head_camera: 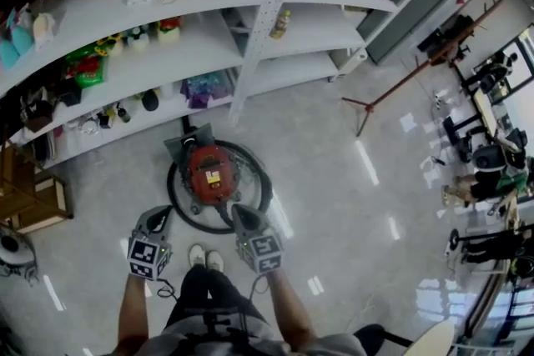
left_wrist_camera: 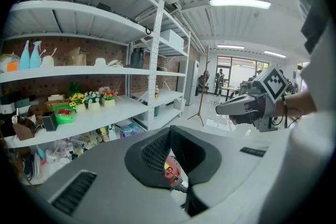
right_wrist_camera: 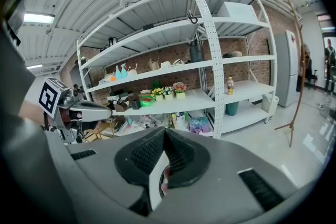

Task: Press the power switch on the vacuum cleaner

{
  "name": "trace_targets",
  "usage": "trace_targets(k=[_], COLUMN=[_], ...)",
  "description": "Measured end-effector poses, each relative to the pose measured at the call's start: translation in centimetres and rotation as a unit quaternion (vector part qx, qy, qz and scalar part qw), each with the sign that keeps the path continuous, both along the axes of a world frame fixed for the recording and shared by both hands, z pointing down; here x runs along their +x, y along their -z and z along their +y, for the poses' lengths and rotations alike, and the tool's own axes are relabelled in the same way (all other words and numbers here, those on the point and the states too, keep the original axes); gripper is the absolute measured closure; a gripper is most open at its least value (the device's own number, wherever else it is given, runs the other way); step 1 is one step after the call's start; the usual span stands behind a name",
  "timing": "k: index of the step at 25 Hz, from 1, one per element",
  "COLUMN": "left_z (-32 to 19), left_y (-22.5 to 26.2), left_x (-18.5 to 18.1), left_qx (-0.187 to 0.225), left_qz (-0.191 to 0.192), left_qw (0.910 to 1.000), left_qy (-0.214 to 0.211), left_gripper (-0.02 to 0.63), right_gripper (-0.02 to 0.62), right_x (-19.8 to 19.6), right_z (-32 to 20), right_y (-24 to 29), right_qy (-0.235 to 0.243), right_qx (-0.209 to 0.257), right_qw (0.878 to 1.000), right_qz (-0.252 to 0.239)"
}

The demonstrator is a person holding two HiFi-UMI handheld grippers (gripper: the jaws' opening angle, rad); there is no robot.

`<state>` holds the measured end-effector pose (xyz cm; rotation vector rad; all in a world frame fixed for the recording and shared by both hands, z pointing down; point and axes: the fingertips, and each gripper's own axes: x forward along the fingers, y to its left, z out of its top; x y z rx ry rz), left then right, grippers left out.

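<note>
The red canister vacuum cleaner (head_camera: 210, 171) stands on the floor in front of the shelves, with its black hose (head_camera: 254, 179) looped around it. In the head view both grippers hang above the floor near my feet, pointing towards the vacuum. My left gripper (head_camera: 158, 221) is to its lower left and my right gripper (head_camera: 244, 218) is over the hose at its lower right. Both look shut and hold nothing. In the left gripper view the jaws (left_wrist_camera: 169, 131) meet at the tips, and a sliver of red vacuum (left_wrist_camera: 170, 170) shows below them. The right gripper (right_wrist_camera: 164, 131) looks the same.
A white shelving unit (head_camera: 250, 54) full of small items runs behind the vacuum. A coat stand (head_camera: 400, 83) stands to the right, a wooden stool (head_camera: 33, 200) to the left, and office chairs (head_camera: 488, 158) at the far right. My white shoes (head_camera: 205, 258) are just behind the hose.
</note>
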<state>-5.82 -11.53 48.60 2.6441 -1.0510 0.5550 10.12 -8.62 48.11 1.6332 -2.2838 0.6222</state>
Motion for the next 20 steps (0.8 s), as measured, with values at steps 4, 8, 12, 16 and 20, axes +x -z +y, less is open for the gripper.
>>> trace_targets(k=[4,8,12,16,20], left_z=[-1.1,-2.0,-2.3,-2.9,-3.3], left_y=[0.2,0.0,-0.8,-1.7,-2.9], left_x=[1.2,1.3,1.5,1.8,1.9], left_qx=[0.006,0.009,0.0,-0.007,-0.019], left_qz=[0.003,0.005,0.008,0.008,0.009], left_qw=[0.9999,0.9998,0.9998,0.9998,0.9997], left_qy=[-0.015,-0.018,-0.019,-0.016,-0.011], left_gripper=[0.598,0.598,0.598,0.598,0.598], right_gripper=[0.584,0.584,0.584,0.584,0.584], right_x=[1.0,1.0,1.4,1.8,1.7], right_z=[-0.5,-1.1,-1.4,-2.0,-2.5], right_y=[0.3,0.3,-0.3,-1.5,-2.5], right_qy=[-0.012,-0.014,-0.016,-0.016,-0.013], right_qx=[0.002,0.001,-0.005,-0.011,-0.019], right_qw=[1.0,1.0,1.0,1.0,1.0], right_qz=[0.0,-0.001,0.001,0.003,0.001])
